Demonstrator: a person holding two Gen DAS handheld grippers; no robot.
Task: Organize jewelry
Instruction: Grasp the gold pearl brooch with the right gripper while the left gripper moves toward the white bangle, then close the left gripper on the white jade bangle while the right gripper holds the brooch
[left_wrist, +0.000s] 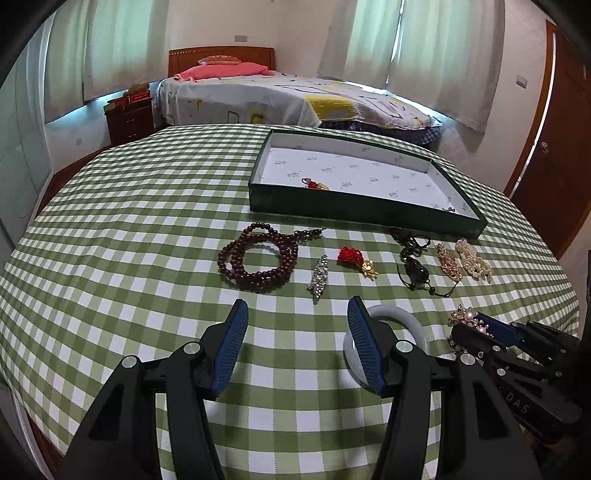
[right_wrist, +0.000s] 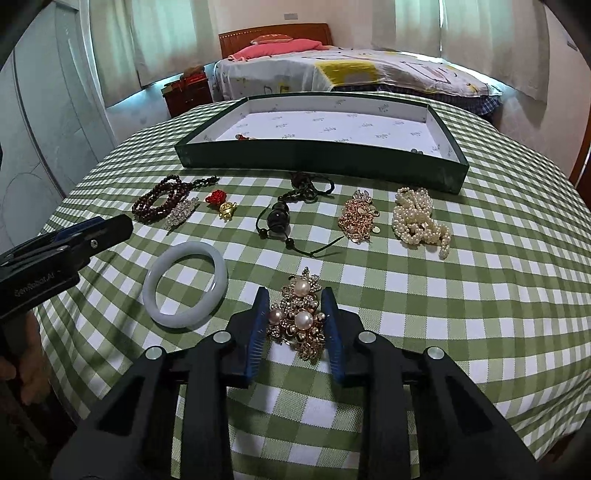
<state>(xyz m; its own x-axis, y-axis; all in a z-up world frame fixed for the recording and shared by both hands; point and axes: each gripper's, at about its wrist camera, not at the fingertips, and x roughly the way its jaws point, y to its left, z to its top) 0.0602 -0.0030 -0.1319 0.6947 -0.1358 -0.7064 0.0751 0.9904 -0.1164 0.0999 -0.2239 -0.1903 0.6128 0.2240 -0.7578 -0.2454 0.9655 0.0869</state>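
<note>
Nearest, the right claw (right_wrist: 295, 325) is closing narrowly around the pearl brooch (right_wrist: 300, 317) on the table (right_wrist: 461, 314), its pads at the brooch's sides, while the left claw (left_wrist: 297, 345) is hanging half-wide and empty beside the white bangle (right_wrist: 184, 284). Farther out, dark red beads (left_wrist: 256, 260), a crystal clip (left_wrist: 318, 275), a red-and-gold charm (left_wrist: 357, 260), a black cord pendant (right_wrist: 280, 218), a gold chain (right_wrist: 357, 216) and pearls (right_wrist: 419, 219) are still waiting. Farthest, the green tray (right_wrist: 317, 157) is holding only a couple of small pieces, so most sorting seems left.

Left fingers (left_wrist: 364, 350) hide part of the bangle (left_wrist: 413, 325)
</note>
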